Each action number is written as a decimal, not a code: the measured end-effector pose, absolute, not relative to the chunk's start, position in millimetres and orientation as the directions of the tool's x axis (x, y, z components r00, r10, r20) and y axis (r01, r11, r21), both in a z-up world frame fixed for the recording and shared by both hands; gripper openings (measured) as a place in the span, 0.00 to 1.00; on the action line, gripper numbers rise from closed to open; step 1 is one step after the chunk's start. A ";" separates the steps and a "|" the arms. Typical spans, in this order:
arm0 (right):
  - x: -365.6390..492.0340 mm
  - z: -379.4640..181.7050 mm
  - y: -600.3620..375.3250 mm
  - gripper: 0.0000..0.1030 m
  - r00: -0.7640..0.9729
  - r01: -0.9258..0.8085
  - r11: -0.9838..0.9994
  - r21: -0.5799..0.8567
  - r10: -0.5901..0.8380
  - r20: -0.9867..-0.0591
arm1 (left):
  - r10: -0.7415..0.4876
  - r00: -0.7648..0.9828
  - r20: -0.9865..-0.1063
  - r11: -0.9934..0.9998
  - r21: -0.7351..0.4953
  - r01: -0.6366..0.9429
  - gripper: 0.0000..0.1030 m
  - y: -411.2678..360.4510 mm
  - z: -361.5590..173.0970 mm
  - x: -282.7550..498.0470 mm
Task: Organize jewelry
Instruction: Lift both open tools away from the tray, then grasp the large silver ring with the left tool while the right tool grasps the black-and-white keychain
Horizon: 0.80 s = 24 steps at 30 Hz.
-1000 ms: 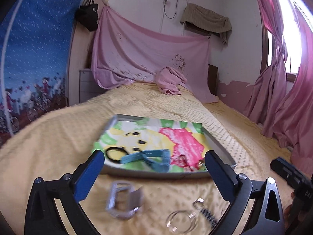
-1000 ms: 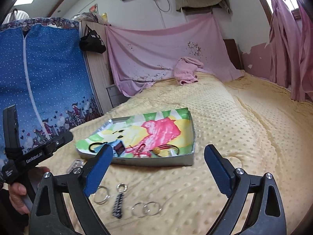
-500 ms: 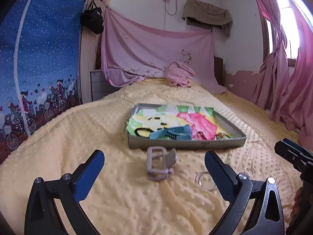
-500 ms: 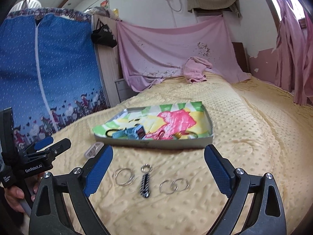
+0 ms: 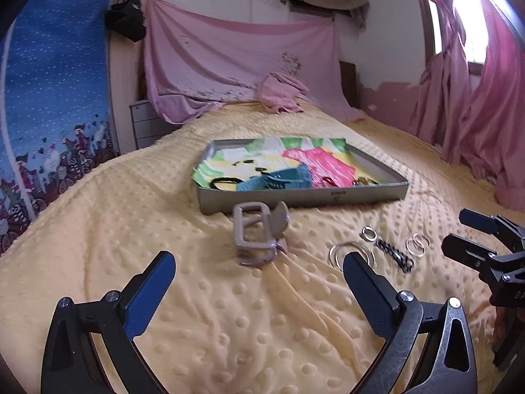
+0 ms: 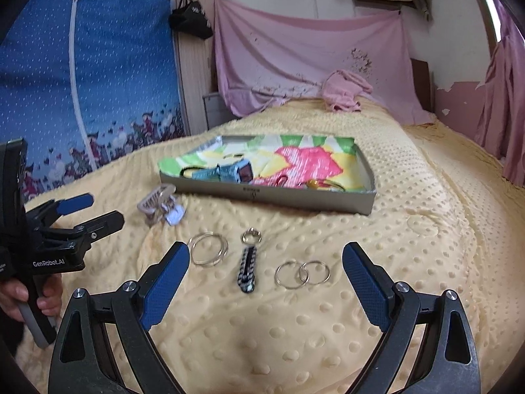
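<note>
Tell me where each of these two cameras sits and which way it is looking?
Left wrist view: sits on the left claw, looks forward and down over the bed at the hair clip before the tray; its open fingers show, and the right claw at the right edge.
Right wrist view: sits on the right claw, looks at the rings and braided keychain; its open fingers show, plus the left claw and a hand.
Both share the tray, clip, rings and yellow blanket.
</note>
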State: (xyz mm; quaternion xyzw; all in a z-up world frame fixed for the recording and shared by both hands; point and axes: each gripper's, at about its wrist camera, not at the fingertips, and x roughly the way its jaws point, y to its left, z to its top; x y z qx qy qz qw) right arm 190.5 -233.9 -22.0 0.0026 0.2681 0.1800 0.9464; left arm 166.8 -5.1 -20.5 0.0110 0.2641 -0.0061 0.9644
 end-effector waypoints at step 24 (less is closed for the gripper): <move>213.5 -58.5 -215.4 0.33 0.650 -0.411 0.900 0.148 0.403 -0.644 | -0.253 0.713 -0.654 0.962 -0.092 0.257 0.40 -38.8 -48.7 203.3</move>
